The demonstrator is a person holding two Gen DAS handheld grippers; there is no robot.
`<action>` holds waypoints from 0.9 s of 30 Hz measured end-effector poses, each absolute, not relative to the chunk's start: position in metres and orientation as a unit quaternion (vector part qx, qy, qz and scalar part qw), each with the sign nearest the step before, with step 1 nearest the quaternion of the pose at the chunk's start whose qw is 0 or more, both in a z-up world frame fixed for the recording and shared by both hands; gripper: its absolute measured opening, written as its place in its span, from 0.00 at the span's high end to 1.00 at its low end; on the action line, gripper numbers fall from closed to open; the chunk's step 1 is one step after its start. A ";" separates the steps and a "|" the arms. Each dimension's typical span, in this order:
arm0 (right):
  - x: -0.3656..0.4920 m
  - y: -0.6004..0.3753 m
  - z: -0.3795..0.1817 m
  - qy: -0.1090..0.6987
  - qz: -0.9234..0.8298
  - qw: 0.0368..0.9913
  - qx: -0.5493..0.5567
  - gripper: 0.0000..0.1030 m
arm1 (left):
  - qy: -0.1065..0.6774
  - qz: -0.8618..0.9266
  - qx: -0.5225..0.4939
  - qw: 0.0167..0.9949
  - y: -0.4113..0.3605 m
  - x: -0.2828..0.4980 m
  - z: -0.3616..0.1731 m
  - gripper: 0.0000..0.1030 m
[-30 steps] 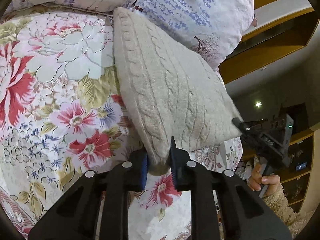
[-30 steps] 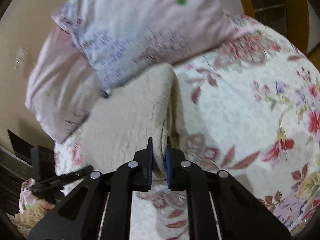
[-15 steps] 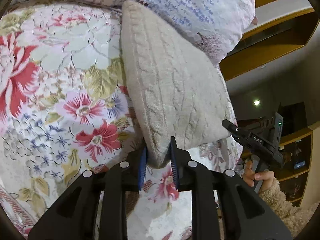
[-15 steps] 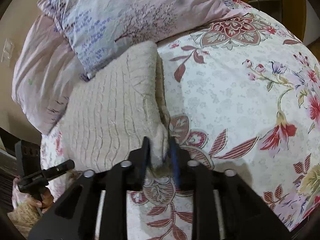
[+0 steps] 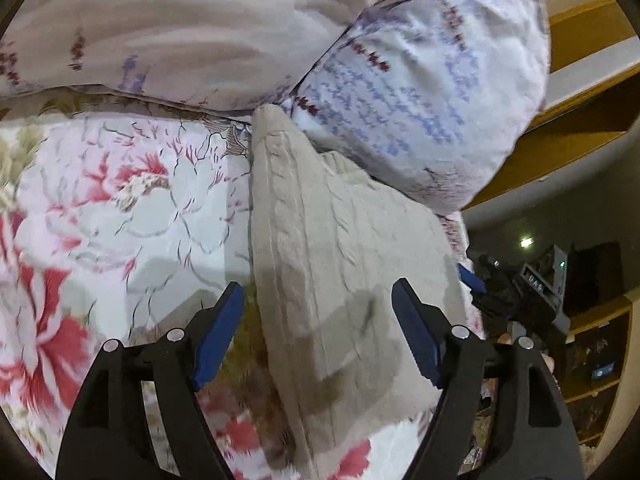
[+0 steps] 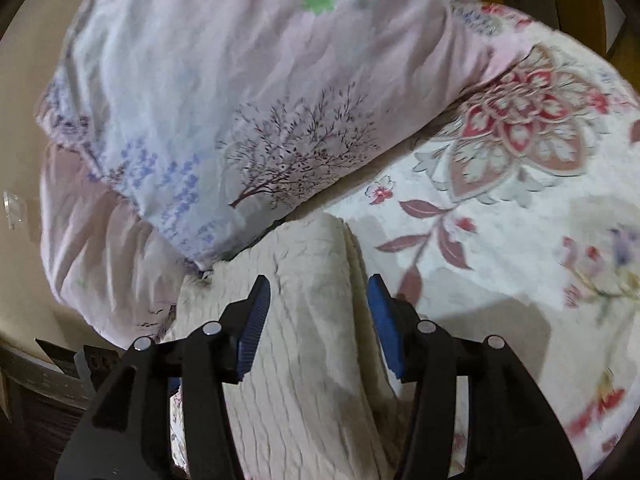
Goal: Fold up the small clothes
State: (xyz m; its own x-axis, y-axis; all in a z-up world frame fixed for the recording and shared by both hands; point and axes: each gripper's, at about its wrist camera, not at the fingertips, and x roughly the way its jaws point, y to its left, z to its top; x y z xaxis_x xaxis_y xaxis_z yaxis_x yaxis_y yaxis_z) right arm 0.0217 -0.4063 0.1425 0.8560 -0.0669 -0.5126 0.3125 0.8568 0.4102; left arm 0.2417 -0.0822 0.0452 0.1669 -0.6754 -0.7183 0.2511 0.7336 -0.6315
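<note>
From the left wrist, the left gripper (image 5: pixel 318 322) has just been opening; its blue pads (image 5: pixel 218 340) now stand wide apart, clear of the cloth. The folded beige knitted sweater (image 5: pixel 344 280) lies between and below them on the flowered bedspread (image 5: pixel 112 208), released. Its far end touches a pale pillow with lilac print (image 5: pixel 432 92), and a second, pinkish pillow (image 5: pixel 180 32) lies beside that one. At the right edge the right gripper (image 5: pixel 480 280) shows, dark with a blue tip, just past the sweater's edge.

From the right wrist, the right gripper (image 6: pixel 318 320) has also just been opening: its jaws are parted and grasp nothing. The sweater (image 6: pixel 304 360) lies under and between them, a raised fold running up the gap, not pinched. Its far end meets the printed pillow (image 6: pixel 248 120), and the bedspread (image 6: pixel 520 240) spreads to the right.
</note>
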 end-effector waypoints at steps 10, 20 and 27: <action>0.038 -0.387 0.153 0.223 -0.094 0.952 0.186 0.92 | 0.568 -0.317 -0.180 0.738 -0.097 0.261 0.040 0.26; 0.060 -0.383 0.126 0.275 -0.188 0.935 0.118 0.92 | 0.581 -0.306 -0.138 0.741 -0.114 0.264 0.030 0.39; 0.083 -0.366 0.124 0.296 -0.226 0.926 0.060 0.75 | 0.569 -0.293 -0.085 0.764 -0.131 0.261 0.034 0.33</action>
